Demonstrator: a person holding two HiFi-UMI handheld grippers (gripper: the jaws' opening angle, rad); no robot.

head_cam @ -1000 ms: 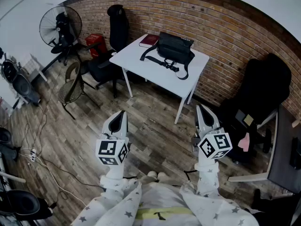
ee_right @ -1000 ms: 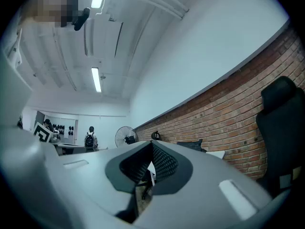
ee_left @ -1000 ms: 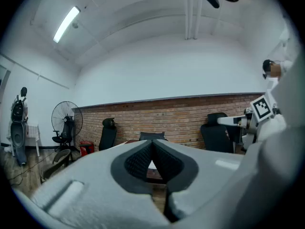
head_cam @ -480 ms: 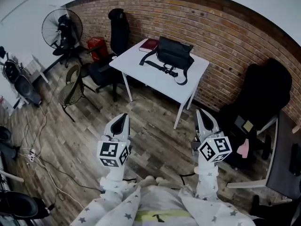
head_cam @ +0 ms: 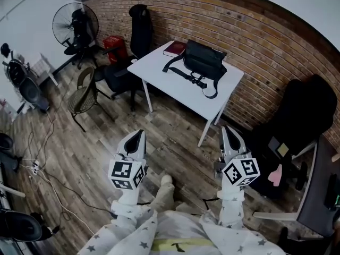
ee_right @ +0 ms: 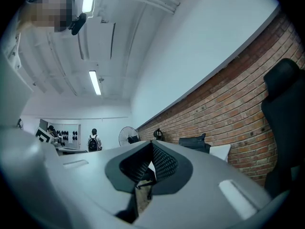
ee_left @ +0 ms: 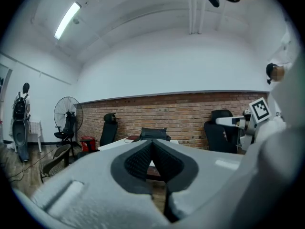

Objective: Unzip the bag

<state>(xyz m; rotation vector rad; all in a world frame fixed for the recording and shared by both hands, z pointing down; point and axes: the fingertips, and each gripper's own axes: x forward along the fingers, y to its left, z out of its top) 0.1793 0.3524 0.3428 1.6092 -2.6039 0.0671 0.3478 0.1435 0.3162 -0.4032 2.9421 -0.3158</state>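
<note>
The head camera looks steeply down from above the person, with the white table (head_cam: 175, 86) far off at 12 o'clock. The left gripper (head_cam: 139, 133) and right gripper (head_cam: 226, 128) each carry a camera close behind the jaws, facing about level toward that table. All three views share the table and the black bag (head_cam: 203, 61).

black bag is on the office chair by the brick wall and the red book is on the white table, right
No: the black bag lies on the white table too, right beside the red book. The head view shows it; the rest is right.
</note>
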